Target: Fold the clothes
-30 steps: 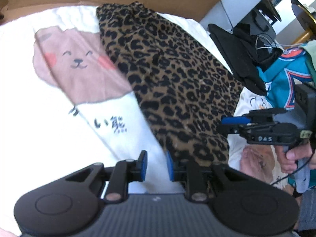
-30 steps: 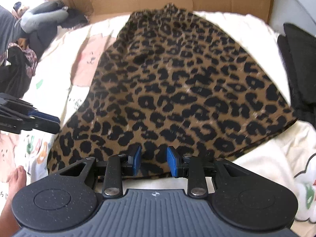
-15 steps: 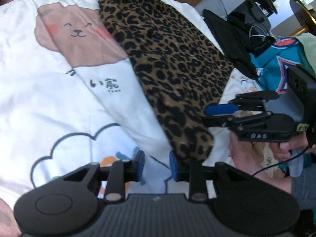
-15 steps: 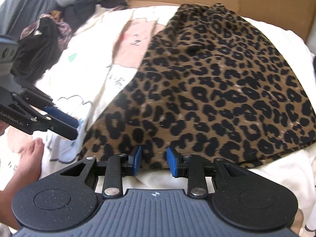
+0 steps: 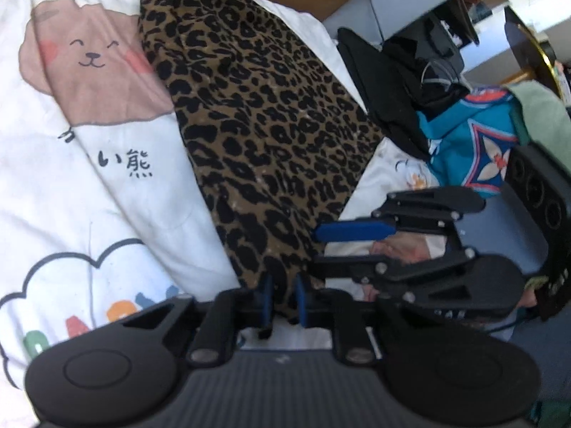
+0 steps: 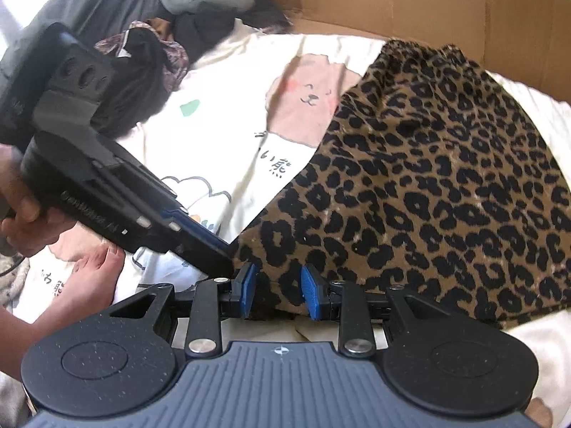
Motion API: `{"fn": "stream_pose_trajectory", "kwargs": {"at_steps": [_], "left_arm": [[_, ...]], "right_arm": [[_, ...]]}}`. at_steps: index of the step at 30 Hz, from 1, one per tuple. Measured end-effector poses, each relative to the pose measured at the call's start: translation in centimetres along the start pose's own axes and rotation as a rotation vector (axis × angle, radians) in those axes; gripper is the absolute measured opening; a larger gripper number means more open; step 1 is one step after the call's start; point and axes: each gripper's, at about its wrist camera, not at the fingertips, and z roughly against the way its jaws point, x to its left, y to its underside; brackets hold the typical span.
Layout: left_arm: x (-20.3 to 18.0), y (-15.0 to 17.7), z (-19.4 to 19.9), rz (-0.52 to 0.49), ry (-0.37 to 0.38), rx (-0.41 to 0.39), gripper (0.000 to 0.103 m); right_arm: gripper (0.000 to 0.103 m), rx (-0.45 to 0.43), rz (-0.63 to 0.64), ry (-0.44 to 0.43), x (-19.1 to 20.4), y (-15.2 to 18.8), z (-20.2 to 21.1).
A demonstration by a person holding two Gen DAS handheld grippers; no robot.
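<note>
A leopard-print garment (image 5: 271, 117) (image 6: 428, 185) lies spread flat on a white sheet with a bear print (image 5: 89, 71). My left gripper (image 5: 282, 299) sits at the garment's near corner. Its jaws are closing, with the spotted fabric pinched between the blue pads. In the right wrist view its tips (image 6: 228, 262) meet that same corner. My right gripper (image 6: 278, 290) is just beside it on the near hem. Its jaws stand apart and the hem lies loosely between the pads. In the left wrist view it (image 5: 321, 246) shows side on.
A cardboard wall (image 6: 410, 3) stands behind the bed. Dark clothes (image 6: 150, 57) are piled at the left, with black clothes and a teal garment (image 5: 464, 142) at the right. A bare foot (image 6: 89, 278) rests on the sheet near the left gripper, and a hand (image 6: 21, 221) holds its handle.
My left gripper has come up to the garment's near corner and narrowed its jaws onto the fabric. The right gripper has slid left along the hem toward it, jaws unchanged.
</note>
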Motion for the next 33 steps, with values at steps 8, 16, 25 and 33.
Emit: {"fn": "stream_pose_trajectory", "kwargs": {"at_steps": [8,16,25,33], "left_arm": [[0.5,-1.1,-0.5,0.077,0.056,-0.027,0.005],[-0.1,-2.4,-1.3,0.1,0.101,-0.039,0.005],[-0.3,-2.6,-1.4,0.106,0.107,-0.046,0.012],[-0.7,-1.8,-1.1,0.007,0.014,-0.02,0.039]], "right_arm": [[0.036,0.002,0.029,-0.034,0.6,0.2,0.8],[0.045,-0.007,0.099,-0.048,2.1,0.2,0.9],[0.005,-0.003,0.103,-0.002,1.5,0.7,0.4],[0.002,-0.033,0.02,0.026,-0.5,0.4,1.2]]}}
